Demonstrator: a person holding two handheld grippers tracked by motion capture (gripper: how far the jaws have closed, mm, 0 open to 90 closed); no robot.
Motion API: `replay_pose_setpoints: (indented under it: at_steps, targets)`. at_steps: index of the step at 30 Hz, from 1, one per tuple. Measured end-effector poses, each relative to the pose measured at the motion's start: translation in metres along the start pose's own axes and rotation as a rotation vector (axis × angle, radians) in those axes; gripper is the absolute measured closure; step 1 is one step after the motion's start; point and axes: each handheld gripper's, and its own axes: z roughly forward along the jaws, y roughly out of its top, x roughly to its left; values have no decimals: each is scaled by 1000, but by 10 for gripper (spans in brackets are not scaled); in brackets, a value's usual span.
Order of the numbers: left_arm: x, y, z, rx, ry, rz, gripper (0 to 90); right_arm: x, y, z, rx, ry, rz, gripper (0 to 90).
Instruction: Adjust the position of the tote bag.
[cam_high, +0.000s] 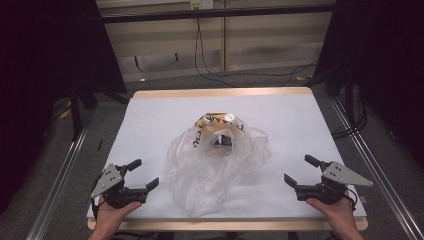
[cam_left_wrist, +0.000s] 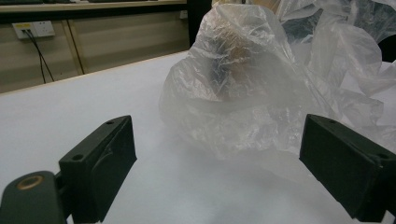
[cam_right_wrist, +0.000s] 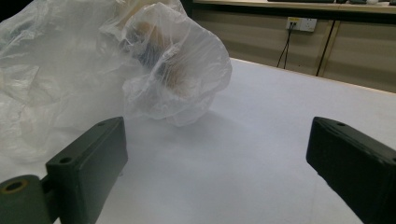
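Observation:
A crumpled clear plastic bag (cam_high: 215, 165) lies in the middle of the white table (cam_high: 150, 120), with a yellow and black package (cam_high: 216, 131) inside its far end. The bag (cam_left_wrist: 252, 88) rises just ahead of my left gripper's jaws, and the bag (cam_right_wrist: 154, 60) lies ahead and to the left of my right gripper's jaws. My left gripper (cam_high: 144, 174) rests near the front left corner, open, nothing between its jaws. My right gripper (cam_high: 301, 170) sits near the front right, open and empty, pointing toward the bag.
The table's wooden edge (cam_high: 225, 92) runs along the far side. Cables (cam_high: 210, 70) trail on the floor behind it. Metal rails (cam_high: 60, 175) flank the table on both sides. A wall socket (cam_right_wrist: 301, 23) sits on the far wall.

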Motion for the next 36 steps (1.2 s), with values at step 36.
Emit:
replay_pose_setpoints:
  at_steps: [36]
  targets:
    - [-34, 21, 11, -6, -148, 58, 274, 35, 27, 16, 47, 242, -46, 414]
